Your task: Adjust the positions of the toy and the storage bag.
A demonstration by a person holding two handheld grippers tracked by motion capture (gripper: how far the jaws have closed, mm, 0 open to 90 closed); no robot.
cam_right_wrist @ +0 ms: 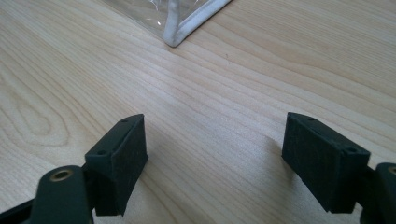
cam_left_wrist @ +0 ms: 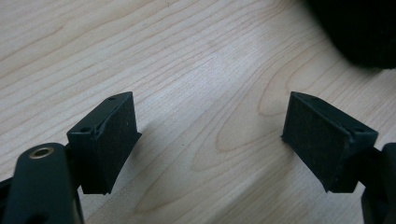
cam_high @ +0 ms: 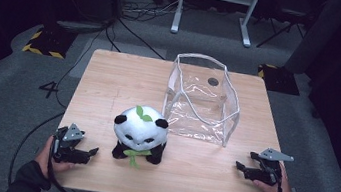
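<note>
Wooden table (cam_high: 110, 82) carries a panda plush (cam_high: 140, 133); clear bag (cam_high: 203, 100) beside it.

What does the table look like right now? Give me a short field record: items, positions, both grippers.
table: wooden top
panda: plush toy, upright, near front edge, left of centre
bag: clear plastic, white trim, open top, right of centre, behind and right of the panda, apart from it
left gripper: resting at the front left, open, nothing between fingers, pointing toward the panda
right gripper: resting at the front right, open, nothing held, a bag corner ahead of it
contact: neither gripper touches panda or bag
</note>
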